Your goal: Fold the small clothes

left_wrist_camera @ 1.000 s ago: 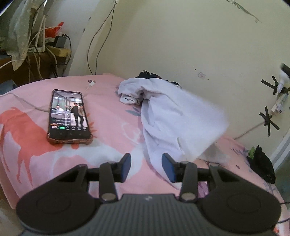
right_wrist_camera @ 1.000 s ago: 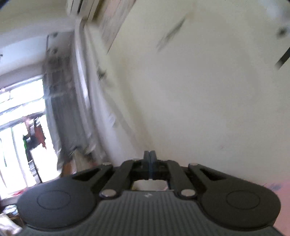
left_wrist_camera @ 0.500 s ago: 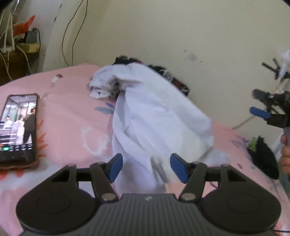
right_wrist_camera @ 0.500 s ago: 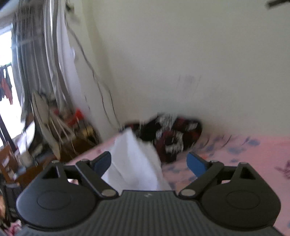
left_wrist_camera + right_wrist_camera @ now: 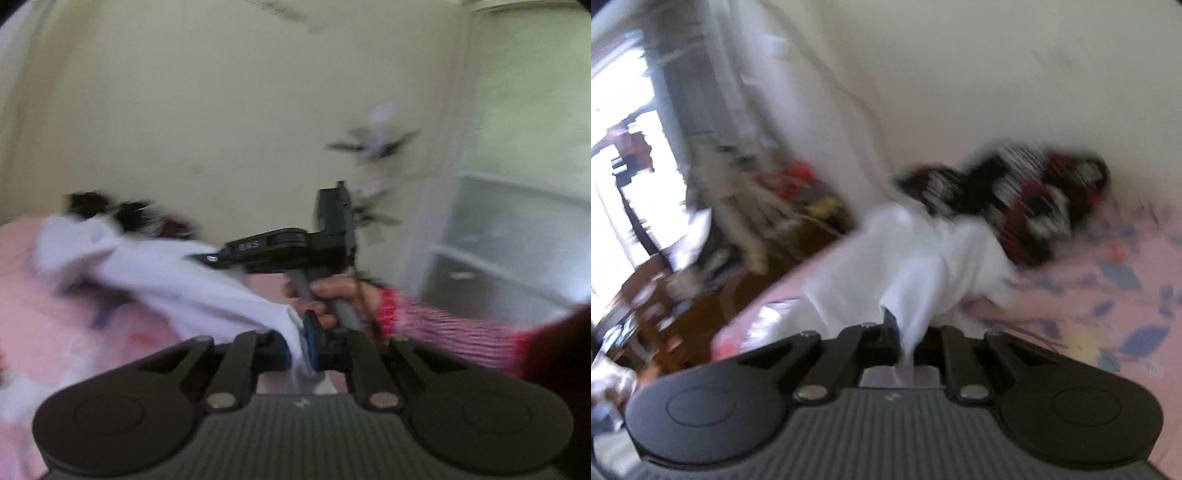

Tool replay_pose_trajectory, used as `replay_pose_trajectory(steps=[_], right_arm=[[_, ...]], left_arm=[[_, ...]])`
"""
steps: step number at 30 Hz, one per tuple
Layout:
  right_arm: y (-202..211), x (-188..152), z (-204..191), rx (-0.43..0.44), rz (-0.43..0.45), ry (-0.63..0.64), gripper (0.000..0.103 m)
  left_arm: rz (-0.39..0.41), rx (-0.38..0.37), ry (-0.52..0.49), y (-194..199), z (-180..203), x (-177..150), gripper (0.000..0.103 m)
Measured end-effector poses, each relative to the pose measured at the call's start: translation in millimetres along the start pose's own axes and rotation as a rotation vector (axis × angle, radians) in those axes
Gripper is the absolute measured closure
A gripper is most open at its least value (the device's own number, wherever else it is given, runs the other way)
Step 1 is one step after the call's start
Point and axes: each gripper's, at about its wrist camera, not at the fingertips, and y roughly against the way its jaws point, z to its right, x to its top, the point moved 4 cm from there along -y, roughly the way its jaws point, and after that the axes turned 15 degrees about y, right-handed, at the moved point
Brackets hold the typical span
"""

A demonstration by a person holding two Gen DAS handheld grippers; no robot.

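Observation:
A white garment (image 5: 177, 280) lies stretched over the pink bedsheet (image 5: 55, 325). My left gripper (image 5: 299, 339) is closing its jaws on one edge of it, and the blue pads pinch the cloth. My right gripper (image 5: 208, 258), held by a hand (image 5: 332, 291) in a red striped sleeve, grips the cloth farther off. In the right wrist view the white garment (image 5: 923, 258) runs up into my right gripper (image 5: 905, 332), whose jaws are closing with a fold pressed between them. Both views are blurred by motion.
A dark red, black and white patterned garment (image 5: 1015, 199) lies bunched against the cream wall at the back of the bed (image 5: 1108, 295). Cluttered wooden furniture (image 5: 701, 295) and a bright window stand to the left. A white door (image 5: 517, 240) is at the right.
Both grippers were open around the white cloth half a second ago and now pinch it. The left view has swung right, off the phone. The right gripper has dropped to the bed.

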Motion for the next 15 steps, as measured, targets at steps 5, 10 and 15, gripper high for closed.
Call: replay_pose_trajectory(steps=[5, 10, 15], right_arm=[[100.7, -7.7, -40.5, 0.104, 0.067, 0.120, 0.098], [160.3, -65.0, -53.3, 0.242, 0.006, 0.156, 0.096], [194.4, -102.2, -44.9, 0.175, 0.002, 0.109, 0.030]], left_arm=[[-0.011, -0.010, 0.029, 33.5, -1.9, -0.4, 0.089], [0.087, 0.138, 0.107, 58.3, -31.3, 14.0, 0.056], [0.178, 0.298, 0.191, 61.4, -73.7, 43.4, 0.043]])
